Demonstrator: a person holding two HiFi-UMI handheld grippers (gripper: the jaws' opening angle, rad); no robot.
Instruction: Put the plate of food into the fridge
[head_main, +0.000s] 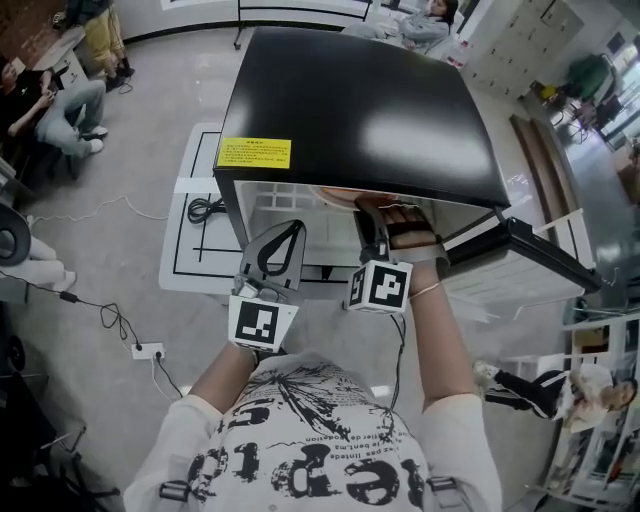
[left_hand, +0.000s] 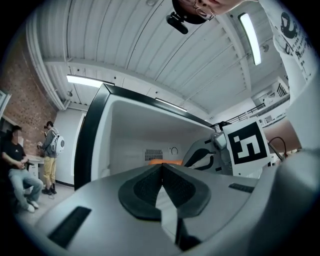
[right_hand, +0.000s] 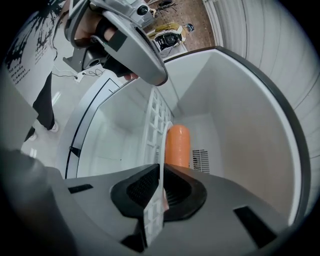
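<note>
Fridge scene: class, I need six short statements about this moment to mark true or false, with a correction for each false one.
1. The fridge has its door open. True.
2. The fridge's top is white. False: it is black.
3. A yellow label sits on the fridge's top. True.
4. The right gripper is shut on the plate. True.
5. The food on the plate is green. False: it is orange.
6. The left gripper holds a cup. False: its jaws are together with nothing between them.
</note>
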